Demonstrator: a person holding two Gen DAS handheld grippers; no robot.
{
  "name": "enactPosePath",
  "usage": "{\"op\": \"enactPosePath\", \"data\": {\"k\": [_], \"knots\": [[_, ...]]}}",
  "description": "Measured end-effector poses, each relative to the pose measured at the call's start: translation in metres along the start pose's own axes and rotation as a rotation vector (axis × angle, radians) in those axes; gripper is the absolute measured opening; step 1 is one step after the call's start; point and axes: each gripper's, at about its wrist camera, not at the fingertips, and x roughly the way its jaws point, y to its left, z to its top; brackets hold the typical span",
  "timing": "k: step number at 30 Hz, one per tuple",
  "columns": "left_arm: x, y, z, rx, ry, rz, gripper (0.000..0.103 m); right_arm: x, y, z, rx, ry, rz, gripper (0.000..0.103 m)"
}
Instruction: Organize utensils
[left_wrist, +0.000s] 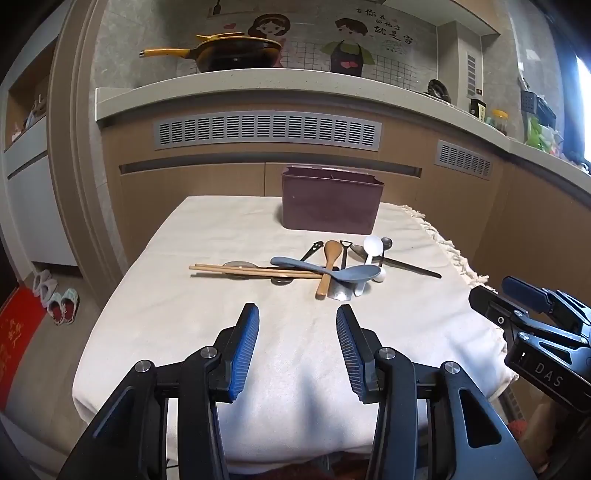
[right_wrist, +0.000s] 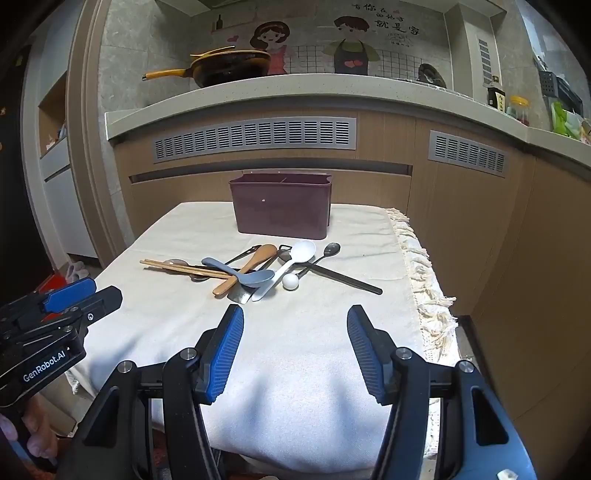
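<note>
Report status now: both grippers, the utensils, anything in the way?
Left gripper open, empty. Right gripper open, empty. Utensils piled on cloth, purple bin behind. Path clear.

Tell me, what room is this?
Most likely a home kitchen. A pan sits on a counter in front of a tiled wall, and spoons and chopsticks lie piled on a cloth-covered table near a bin.
</note>
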Motion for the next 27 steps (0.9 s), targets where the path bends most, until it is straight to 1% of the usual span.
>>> {"op": "enactPosePath", "data": {"k": [12,27], "knots": [[0.0031,0.0065,-0.0019,-0.013,0.018,0.008,0.045,-0.0016,0.0008,0.0,-0.01,-0.001,0.005,0.056],[0.0071,0.0035,-0.0044,-0.016,0.026,0.009,0.045,-0.0019,0.0039,0.0011,-0.014,0.003,0.001,0.056]]}}
